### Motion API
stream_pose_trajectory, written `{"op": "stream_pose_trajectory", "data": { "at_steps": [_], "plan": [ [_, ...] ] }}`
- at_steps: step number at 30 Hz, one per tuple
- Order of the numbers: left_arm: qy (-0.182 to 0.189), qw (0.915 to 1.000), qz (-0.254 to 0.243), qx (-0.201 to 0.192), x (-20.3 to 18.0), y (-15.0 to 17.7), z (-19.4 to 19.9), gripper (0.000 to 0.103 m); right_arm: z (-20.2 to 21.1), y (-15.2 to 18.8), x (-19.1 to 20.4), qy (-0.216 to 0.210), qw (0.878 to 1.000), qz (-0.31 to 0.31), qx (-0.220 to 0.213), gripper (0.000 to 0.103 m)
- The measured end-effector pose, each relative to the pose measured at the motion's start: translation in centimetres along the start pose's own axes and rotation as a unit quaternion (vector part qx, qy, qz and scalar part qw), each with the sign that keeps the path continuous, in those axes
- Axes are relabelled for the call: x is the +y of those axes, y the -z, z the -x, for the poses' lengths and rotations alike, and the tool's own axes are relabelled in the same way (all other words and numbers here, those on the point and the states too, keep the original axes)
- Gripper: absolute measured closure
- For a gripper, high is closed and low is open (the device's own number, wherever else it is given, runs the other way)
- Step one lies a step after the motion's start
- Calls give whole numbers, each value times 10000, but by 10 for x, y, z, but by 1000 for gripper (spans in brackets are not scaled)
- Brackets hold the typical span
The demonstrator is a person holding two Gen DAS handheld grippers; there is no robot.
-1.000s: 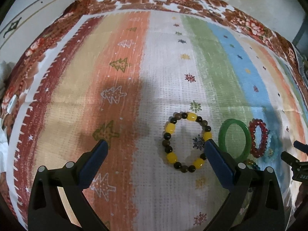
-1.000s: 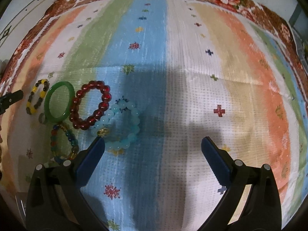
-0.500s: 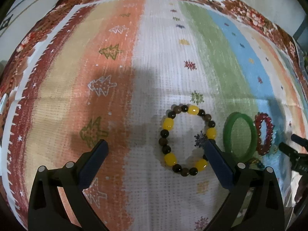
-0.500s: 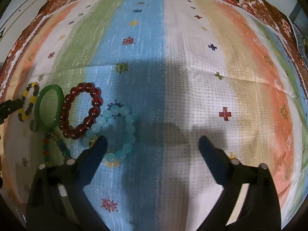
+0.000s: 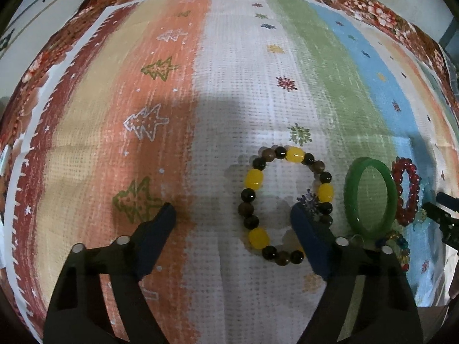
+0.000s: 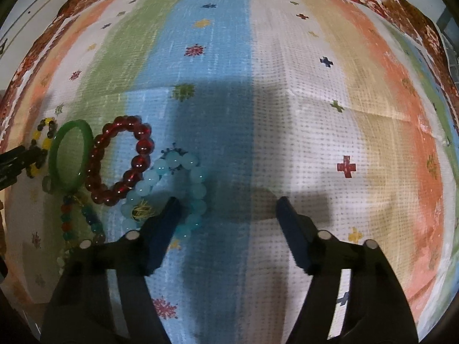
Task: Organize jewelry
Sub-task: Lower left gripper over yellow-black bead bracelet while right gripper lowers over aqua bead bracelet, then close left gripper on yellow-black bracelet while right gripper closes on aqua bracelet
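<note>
A yellow-and-dark bead bracelet [image 5: 287,205] lies flat on the striped cloth. My left gripper [image 5: 233,210] is open; its right finger sits inside the bracelet's ring, its left finger on the cloth outside it. To the right lie a green bangle [image 5: 370,197] and a red bead bracelet [image 5: 406,190]. In the right wrist view, my right gripper [image 6: 226,205] is open, its left finger inside a pale blue bead bracelet [image 6: 172,192]. The red bracelet [image 6: 120,166], green bangle [image 6: 70,157] and a multicoloured bead strand [image 6: 80,220] lie to its left.
The striped patterned cloth [image 6: 301,86] covers the table, with a floral border at the far edge [image 5: 358,3]. The other gripper shows at the frame's edge in each view: the right one [image 5: 444,218] and the left one [image 6: 17,160].
Both grippers have lowered and moved forward toward the cloth. The left one's right finger now sits within the yellow bracelet. The right one's left finger has reached into the pale blue bracelet. Both have narrowed somewhat.
</note>
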State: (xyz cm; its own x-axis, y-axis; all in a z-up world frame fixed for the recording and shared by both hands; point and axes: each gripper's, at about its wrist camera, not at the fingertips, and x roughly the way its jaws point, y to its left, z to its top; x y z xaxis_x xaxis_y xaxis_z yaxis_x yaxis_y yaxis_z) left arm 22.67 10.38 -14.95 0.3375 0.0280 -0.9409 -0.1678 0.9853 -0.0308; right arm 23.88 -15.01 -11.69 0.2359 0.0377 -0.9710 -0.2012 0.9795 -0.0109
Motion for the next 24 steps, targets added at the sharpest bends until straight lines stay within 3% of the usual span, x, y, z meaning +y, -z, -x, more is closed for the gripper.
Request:
{"op": "stream_pose_trajectory", "data": {
  "at_steps": [3, 7, 11, 15, 17, 24],
  "plan": [
    [13, 10000, -48, -13, -4, 1, 1, 36, 0, -2, 0, -10, 10000, 24, 8, 42],
    [2, 10000, -5, -49, -2, 0, 4, 65, 2, -2, 2, -19, 10000, 50, 5, 52],
    [21, 10000, 10, -50, 0, 1, 4, 70, 3, 1, 2, -44, 9999, 85, 30, 66],
    [8, 10000, -48, -54, -1, 0, 5, 87, 3, 1, 2, -27, 9999, 126, 34, 79],
    [-38, 9999, -90, -59, -3, 0, 5, 89, 4, 2, 5, -32, 9999, 133, 48, 89],
    [108, 9999, 60, -106, 2, -1, 11, 93, 9, 3, 3, -71, 9997, 213, 31, 90]
  ]
}}
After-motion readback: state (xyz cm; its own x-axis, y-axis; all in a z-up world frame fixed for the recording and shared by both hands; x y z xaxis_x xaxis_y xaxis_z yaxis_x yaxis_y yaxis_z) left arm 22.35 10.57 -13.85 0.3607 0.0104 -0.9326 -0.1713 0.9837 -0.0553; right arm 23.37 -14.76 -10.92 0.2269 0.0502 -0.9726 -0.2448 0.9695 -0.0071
